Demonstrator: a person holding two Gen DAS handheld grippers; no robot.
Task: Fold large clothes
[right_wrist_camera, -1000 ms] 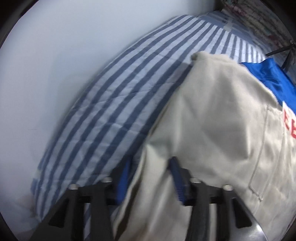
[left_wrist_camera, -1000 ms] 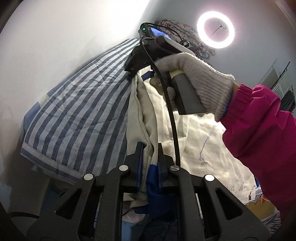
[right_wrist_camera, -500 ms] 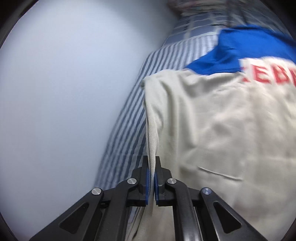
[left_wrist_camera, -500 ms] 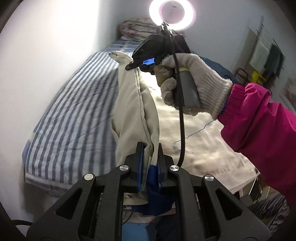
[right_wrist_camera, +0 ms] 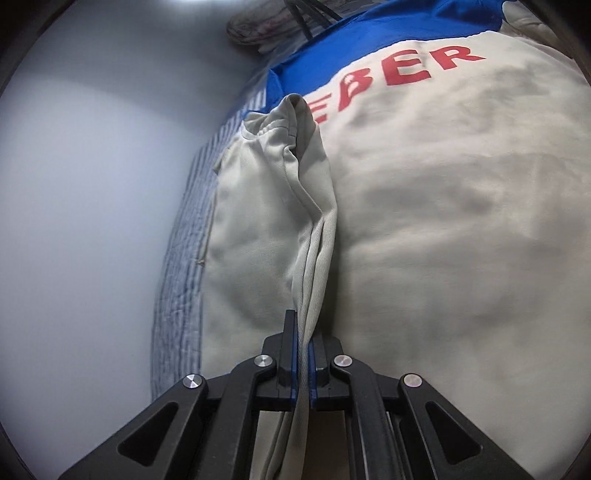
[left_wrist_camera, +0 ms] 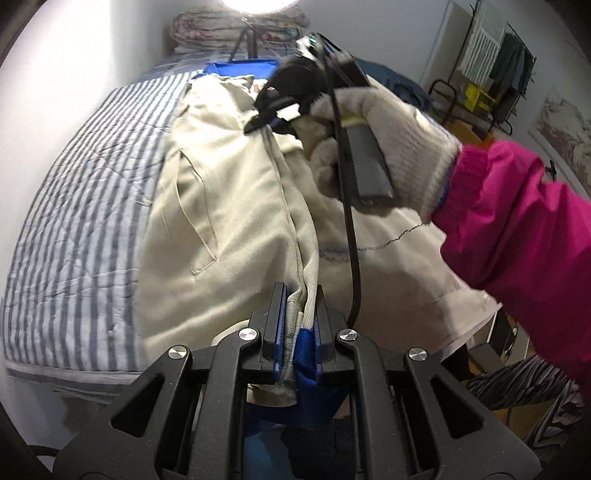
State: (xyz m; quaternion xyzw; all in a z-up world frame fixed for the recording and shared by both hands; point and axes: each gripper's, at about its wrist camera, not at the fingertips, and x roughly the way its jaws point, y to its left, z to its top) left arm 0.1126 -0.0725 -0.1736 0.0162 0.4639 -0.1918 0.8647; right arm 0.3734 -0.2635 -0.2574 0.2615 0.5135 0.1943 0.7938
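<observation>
Two claws, left claw [left_wrist_camera: 298, 317] and right claw [right_wrist_camera: 302, 363], pinching beige garment [left_wrist_camera: 229, 206]

Ring light [left_wrist_camera: 258, 3] — cropped by frame edge

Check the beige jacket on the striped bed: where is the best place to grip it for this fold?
Along the beige jacket's raised side edge, coming from above, probably. That seamed edge stands up as a ridge, thin enough to pinch; the left gripper and right gripper are each shut on it, apart along its length.
</observation>
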